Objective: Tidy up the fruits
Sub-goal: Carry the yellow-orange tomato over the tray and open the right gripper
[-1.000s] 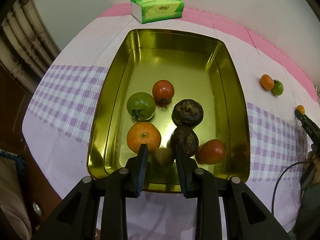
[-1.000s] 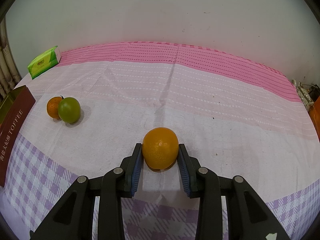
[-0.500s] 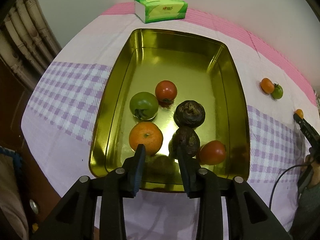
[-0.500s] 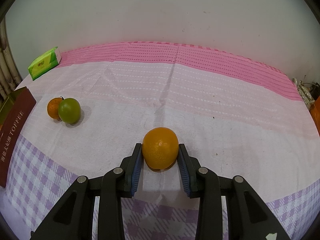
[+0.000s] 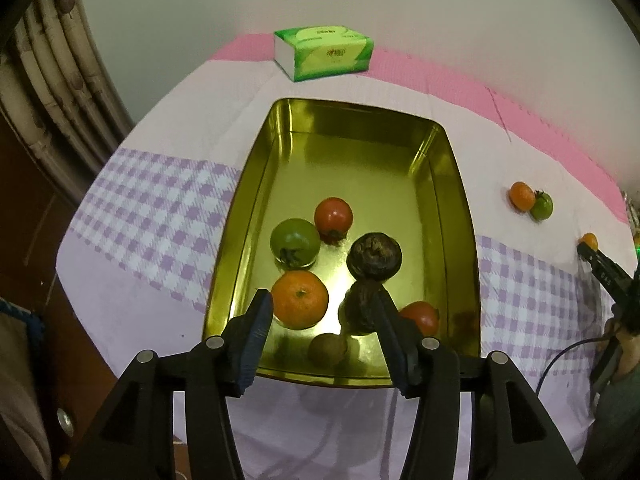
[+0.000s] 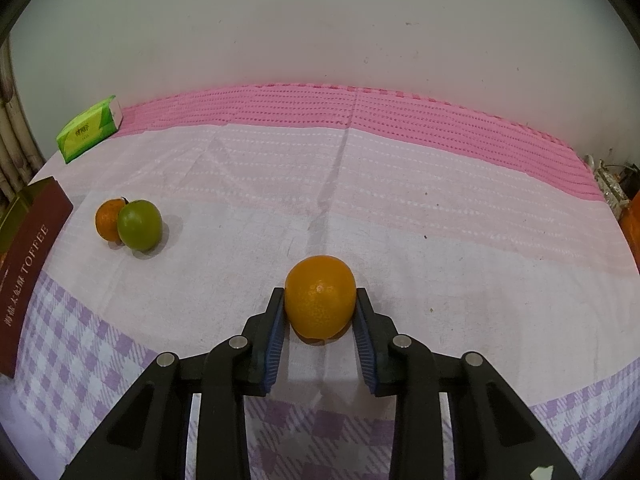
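Note:
A gold tin tray [image 5: 460, 216] holds several fruits: a small brown fruit [image 5: 329, 349] near the front wall, an orange tangerine [image 5: 300, 299], a green tomato [image 5: 295, 242], a red tomato [image 5: 333, 216], two dark brown fruits [image 5: 374, 255] and another red tomato [image 5: 422, 316]. My left gripper [image 5: 322, 302] is open and empty above the tray's near end. My right gripper [image 6: 320, 300] is shut on an orange [image 6: 320, 296] that rests on the tablecloth; it shows far right in the left wrist view [image 5: 590, 241].
A small tangerine [image 6: 107, 219] and a green fruit [image 6: 140, 225] lie together on the cloth, left of the orange. A green tissue pack [image 5: 324, 57] lies behind the tray. The tray's brown outer wall [image 6: 24, 272] reads TOFFEE. The table's left edge drops off beside the tray.
My left gripper has opened and drawn back and up; the small brown fruit it held now lies in the tray. My right gripper and the orange have not moved.

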